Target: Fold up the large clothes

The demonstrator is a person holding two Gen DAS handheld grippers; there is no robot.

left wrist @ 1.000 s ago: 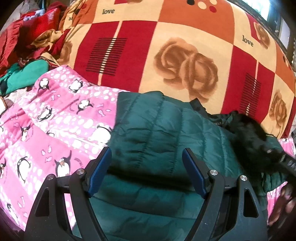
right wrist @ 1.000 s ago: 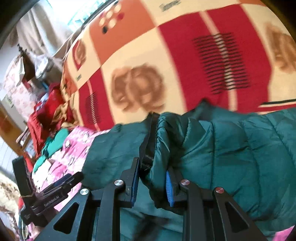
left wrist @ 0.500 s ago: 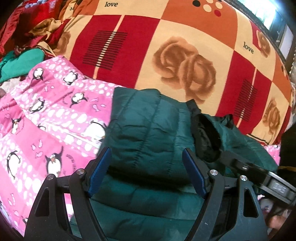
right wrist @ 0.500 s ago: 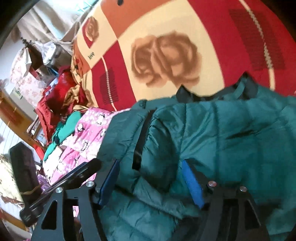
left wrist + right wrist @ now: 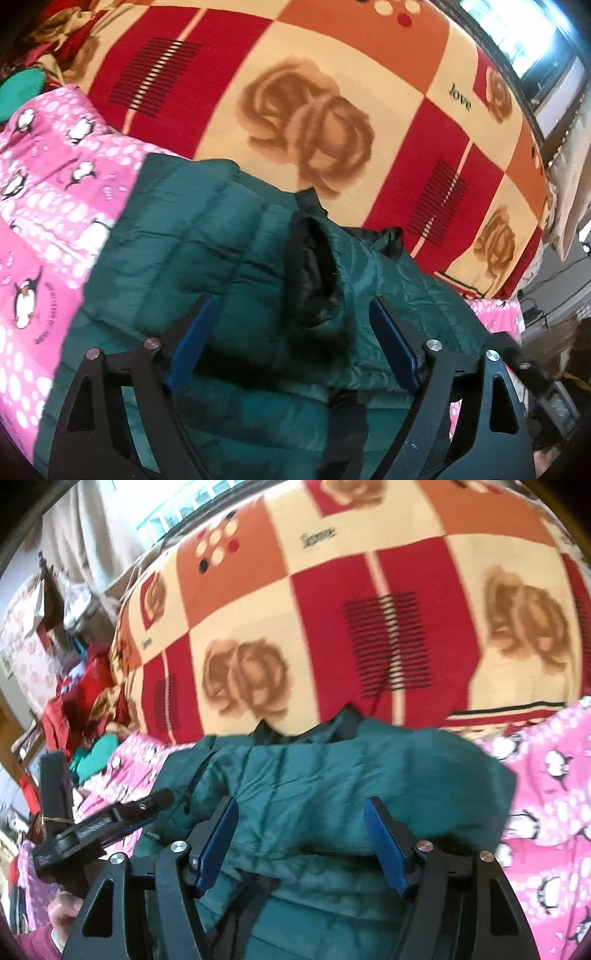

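A dark green quilted puffer jacket [image 5: 207,236] lies on the bed, partly on a pink penguin sheet [image 5: 48,162]. One sleeve lies folded across its body, its black-lined cuff [image 5: 310,269] facing me. My left gripper [image 5: 291,339] is open and empty, hovering just above the jacket with the cuff between its blue pads. In the right wrist view the jacket [image 5: 332,775] fills the lower middle. My right gripper [image 5: 303,838] is open and empty above it. The left gripper's body [image 5: 99,827] shows at the lower left of that view.
A red, orange and cream rose-patterned blanket [image 5: 314,110] covers the bed behind the jacket. A pile of red and teal clothes [image 5: 88,716] sits at the far left. The pink sheet [image 5: 546,786] extends to the right. A window and curtain [image 5: 535,55] stand beyond the bed.
My right gripper held the sleeve, carried it over the jacket, opened and let it go, then drew back. My left gripper stayed open and shifted right toward the cuff.
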